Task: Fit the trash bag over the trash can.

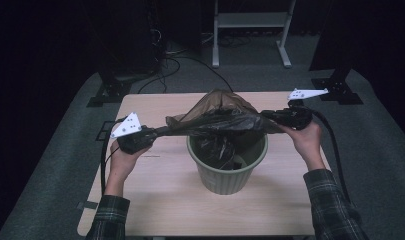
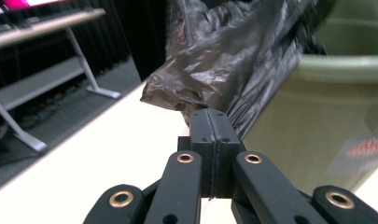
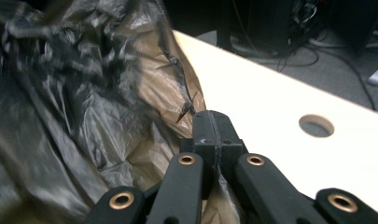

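Tongs stretch bag over bin.

High view looks forward and down over the worktop; both gripper views sit close behind their jaws, sharing the black bin bag ahead.

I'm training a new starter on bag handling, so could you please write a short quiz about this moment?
1. True or false: both grippers have their jaws closed on the black bag.
2. Where does the green bin stand? A) on the floor B) on the table C) on a shelf
3. Which gripper holds the bag's edge at the side with the round hole in the tabletop?

Key
1. True: the left gripper and the right gripper each pinch the film.
2. B
3. The right gripper.
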Tool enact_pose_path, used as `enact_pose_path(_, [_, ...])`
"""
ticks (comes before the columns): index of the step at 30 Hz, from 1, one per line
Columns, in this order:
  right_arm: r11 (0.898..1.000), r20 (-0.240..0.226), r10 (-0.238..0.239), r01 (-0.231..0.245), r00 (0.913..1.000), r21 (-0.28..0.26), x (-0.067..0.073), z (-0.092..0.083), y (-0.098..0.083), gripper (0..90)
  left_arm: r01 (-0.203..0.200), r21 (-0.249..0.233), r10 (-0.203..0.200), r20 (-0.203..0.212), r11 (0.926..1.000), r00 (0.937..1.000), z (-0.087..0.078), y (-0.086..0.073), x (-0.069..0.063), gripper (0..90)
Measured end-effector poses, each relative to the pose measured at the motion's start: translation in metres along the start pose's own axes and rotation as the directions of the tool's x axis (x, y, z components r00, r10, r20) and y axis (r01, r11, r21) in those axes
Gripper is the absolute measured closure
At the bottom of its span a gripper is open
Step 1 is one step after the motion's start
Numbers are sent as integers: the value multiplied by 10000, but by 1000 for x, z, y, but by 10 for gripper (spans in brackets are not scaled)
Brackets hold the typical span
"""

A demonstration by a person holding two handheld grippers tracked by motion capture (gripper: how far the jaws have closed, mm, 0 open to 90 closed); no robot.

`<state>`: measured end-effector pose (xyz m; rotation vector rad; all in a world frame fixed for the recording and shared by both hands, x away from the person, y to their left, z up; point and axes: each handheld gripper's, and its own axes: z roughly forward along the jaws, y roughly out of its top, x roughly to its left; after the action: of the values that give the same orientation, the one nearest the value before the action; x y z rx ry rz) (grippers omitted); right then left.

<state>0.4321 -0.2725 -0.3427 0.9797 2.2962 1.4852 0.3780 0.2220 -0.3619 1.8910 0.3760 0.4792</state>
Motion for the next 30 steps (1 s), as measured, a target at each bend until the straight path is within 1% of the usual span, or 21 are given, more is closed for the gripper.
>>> enact_pose_path(3, [9999,-104,-40,42,9999,145,0,-2,-6,900,62,80,-64,273,9999,9996,2,-8,-5,896])
enact_pose_path(4, [9999,-142,-68,69,9999,100,1,-6,-9,900,60,59,-62,302,10000,9995,1,-8,-7,896])
enact_pose_path(5, [9999,-175,-94,96,9998,80,2,-8,-9,900,-47,8,46,338,10000,9994,-1,-7,-11,896])
enact_pose_path(7, [9998,-219,-172,169,9996,-120,4,-16,-11,900,-125,-220,134,448,9997,9989,-5,-3,-15,896])
enact_pose_path(9, [9988,-348,-228,213,9991,-430,6,-27,-10,900,-290,-402,309,475,9988,9984,-11,1,-21,896])
enact_pose_path(10, [9981,-389,-259,236,9989,-567,7,-32,-10,900,-338,-499,366,556,9982,9978,-15,3,-24,896])
enact_pose_path(11, [9971,-471,-290,256,9985,-719,9,-39,-9,900,-373,-509,404,610,9980,9973,-17,4,-26,896])
enact_pose_path(14, [9946,-582,-409,351,9975,-977,14,-52,-11,900,-561,-516,600,773,9971,9952,-20,3,-35,895])
enact_pose_path(15, [9939,-669,-422,351,9969,-1047,16,-55,-13,900,-568,-527,611,830,9970,9947,-21,2,-37,895])
enact_pose_path(16, [9936,-717,-465,387,9963,-1060,17,-58,-15,900,-679,-536,724,873,9962,9935,-21,2,-40,895])
enact_pose_path(20, [9920,-850,-671,573,9941,-1128,25,-64,-20,900,-878,-688,945,1020,9938,9903,-20,2,-49,894])
enact_pose_path(21, [9915,-913,-720,613,9932,-1150,27,-65,-21,900,-964,-635,1025,1009,9933,9896,-20,1,-50,894])
enact_pose_path(23, [9919,-790,-824,741,9935,-1028,30,-65,-23,900,-1079,-321,1104,905,9936,9898,-19,-1,-51,894])
enact_pose_path(25, [9937,-747,-808,745,9939,-841,29,-62,-27,900,-979,-130,987,923,9951,9908,-16,-6,-50,894])
enact_pose_path(27, [9959,-762,-693,645,9947,-641,28,-57,-32,900,-866,-6,863,968,9962,9916,-13,-10,-49,894])
enact_pose_path(30, [9974,-860,-619,584,9944,-428,27,-48,-39,900,-874,306,840,987,9957,9916,-7,-16,-48,894])
